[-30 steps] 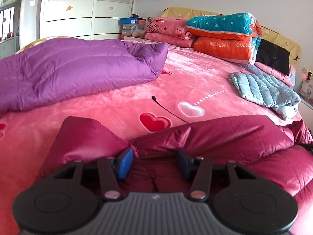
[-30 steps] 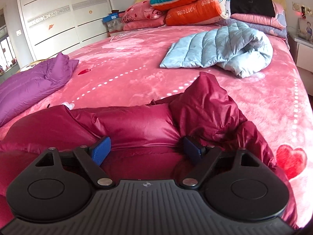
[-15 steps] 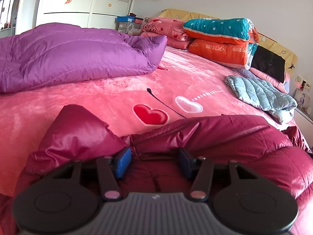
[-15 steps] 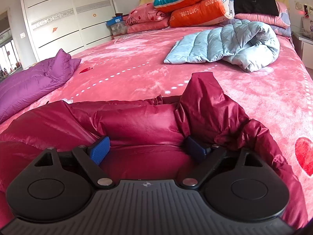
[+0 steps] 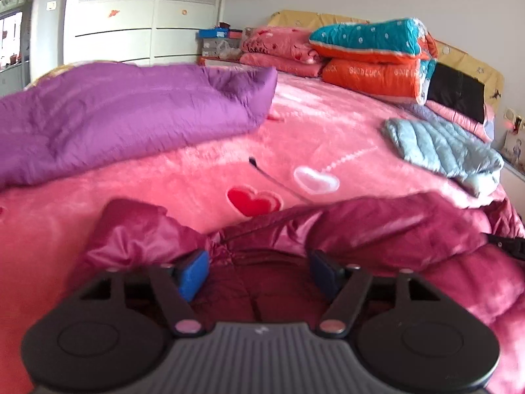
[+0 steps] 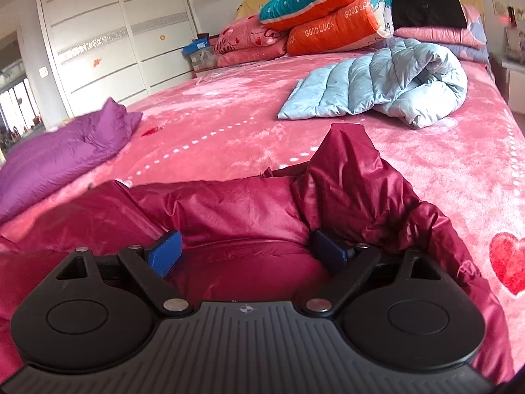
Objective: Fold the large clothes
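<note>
Maroon jacket [image 5: 377,226] edge meets bare pink bedspread [image 5: 197,180]

Both tongs [image 5: 259,274] [image 6: 246,251]: black linkage arms, blue pads, silver pivot screws, ribbed grey housing w/ round discs.

text: "GOOD LUCK" | on: orange quilt [image 6: 331,31] | "Love" | on: pink pillow [image 6: 249,37]

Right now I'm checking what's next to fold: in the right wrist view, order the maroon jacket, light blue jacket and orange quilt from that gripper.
1. maroon jacket, directly under the right gripper.
2. light blue jacket, mid-bed, right.
3. orange quilt, at the headboard.
</note>
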The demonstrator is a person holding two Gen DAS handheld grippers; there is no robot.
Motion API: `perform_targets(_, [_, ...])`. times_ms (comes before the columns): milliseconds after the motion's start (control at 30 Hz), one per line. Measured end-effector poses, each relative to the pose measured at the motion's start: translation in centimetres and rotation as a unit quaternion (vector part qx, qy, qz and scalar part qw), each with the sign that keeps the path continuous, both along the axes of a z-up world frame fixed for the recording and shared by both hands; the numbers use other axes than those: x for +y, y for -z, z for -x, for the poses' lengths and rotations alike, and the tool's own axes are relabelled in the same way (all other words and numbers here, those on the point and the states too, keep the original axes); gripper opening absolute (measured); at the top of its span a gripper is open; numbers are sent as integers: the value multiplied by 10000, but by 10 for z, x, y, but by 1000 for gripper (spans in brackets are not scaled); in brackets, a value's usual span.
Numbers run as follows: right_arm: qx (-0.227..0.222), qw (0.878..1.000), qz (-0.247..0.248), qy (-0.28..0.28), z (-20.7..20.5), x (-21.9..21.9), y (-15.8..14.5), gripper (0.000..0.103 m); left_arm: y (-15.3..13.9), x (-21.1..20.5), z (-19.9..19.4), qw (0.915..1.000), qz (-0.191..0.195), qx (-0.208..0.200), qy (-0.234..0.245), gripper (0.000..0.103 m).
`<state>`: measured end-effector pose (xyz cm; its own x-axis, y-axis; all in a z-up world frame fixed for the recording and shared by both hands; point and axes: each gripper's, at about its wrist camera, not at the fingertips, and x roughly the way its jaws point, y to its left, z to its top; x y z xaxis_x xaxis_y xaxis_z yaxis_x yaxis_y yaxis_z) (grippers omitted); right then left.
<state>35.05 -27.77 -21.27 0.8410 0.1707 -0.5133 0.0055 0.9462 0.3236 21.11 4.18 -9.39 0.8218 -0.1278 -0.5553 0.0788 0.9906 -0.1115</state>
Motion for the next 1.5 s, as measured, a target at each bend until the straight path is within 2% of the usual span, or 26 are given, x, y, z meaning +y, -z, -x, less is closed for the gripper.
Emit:
perform_targets(100, [-178,9981,-550,196,21,-21,-20,103,-32,-10,27,9991,125,-373,138,71])
perform_targets(167, [-221,9959,-798,370,32,-35,-35,103,-53,-26,42,9971,324,-552,419,74])
perform_targets(300, [-517,9880,-1339,566,57,-52,-42,103,-66,-75,47,9915,723,-616,890,76])
perform_targets(367, [-562,9853,-1561,405,62,-53,-35,103,-60,-103,39,9903,734,-569,1032,76])
perform_targets(433, [-393,9860,-1573,393,61,-52,-26,103,-50,-125,31,9911,667,-438,1064,76])
perform_targets(600, [-196,9904,-1308,390,61,-54,-16,103,-9,-144,-2,9963,530,142,664,76])
perform_targets(767, [-72,9921,-1224,268,57,-59,-12,103,15,-142,-3,9970,395,66,663,80])
perform_targets(933, [-44,9867,-1616,199,59,-66,-3,103,25,-146,-3,9966,359,-51,743,84])
perform_targets(1033, [-70,9827,-1840,177,64,-69,-2,103,21,-146,-2,9961,384,4,789,84])
perform_targets(1133, [34,9779,-2085,124,66,-72,-7,103,1,-140,4,9954,468,221,803,84])
perform_targets(1233, [254,9704,-2400,19,69,-87,-23,103,-32,-116,24,9924,916,169,810,85])
perform_targets(1367, [-165,9697,-2439,-18,93,-119,-44,103,-66,-61,49,9898,1109,373,816,91])
perform_targets(1500, [141,9652,-2609,-114,105,-148,-28,103,-79,14,71,9906,1154,572,459,91])
